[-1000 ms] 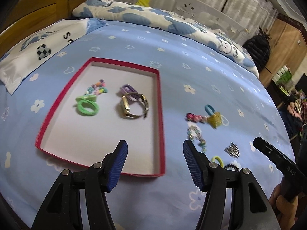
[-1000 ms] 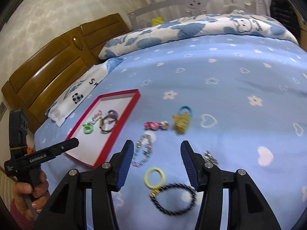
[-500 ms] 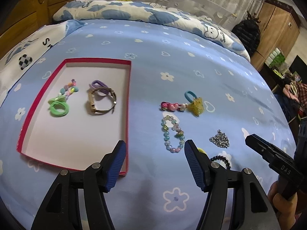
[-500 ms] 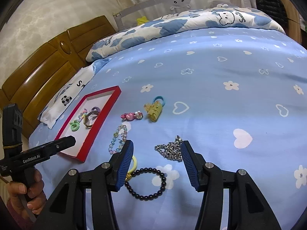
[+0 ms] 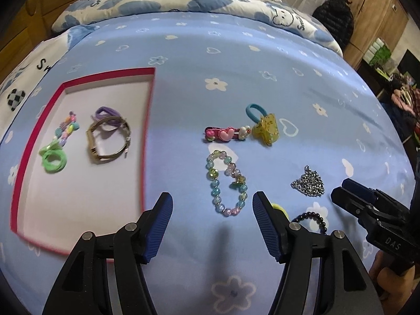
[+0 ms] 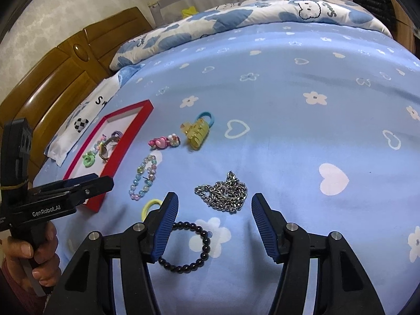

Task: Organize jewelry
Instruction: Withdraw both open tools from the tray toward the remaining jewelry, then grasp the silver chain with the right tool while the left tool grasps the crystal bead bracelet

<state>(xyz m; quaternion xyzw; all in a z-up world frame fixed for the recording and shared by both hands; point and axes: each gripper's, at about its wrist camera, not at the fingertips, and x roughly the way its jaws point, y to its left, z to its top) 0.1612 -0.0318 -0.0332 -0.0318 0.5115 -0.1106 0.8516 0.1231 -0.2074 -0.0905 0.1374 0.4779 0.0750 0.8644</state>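
Observation:
My left gripper [image 5: 212,203] hangs open over the blue bedsheet, and the near end of a pastel beaded bracelet [image 5: 227,183] lies between its tips, untouched. My right gripper [image 6: 215,201] hovers over a heap of silver chain [image 6: 223,193]. Its jaws are opening and the pads are clear of the chain. A black bead bracelet [image 6: 189,246] and a yellow hair tie [image 6: 149,207] lie by its left finger. The red-rimmed tray [image 5: 78,191] at left holds a gold watch [image 5: 109,140], a purple tie, a green tie [image 5: 52,160] and a bead string.
A pink hair clip [image 5: 225,134] and a yellow claw clip with a blue tie [image 5: 266,128] lie beyond the bracelet. A pillow [image 6: 78,120] and wooden headboard [image 6: 52,84] sit behind the tray. A folded quilt [image 5: 210,2] runs along the far side.
My left gripper has swung right, from above the tray to above the beaded bracelet. The right gripper has shifted from the yellow tie and black bracelet to the chain, and its jaws have widened.

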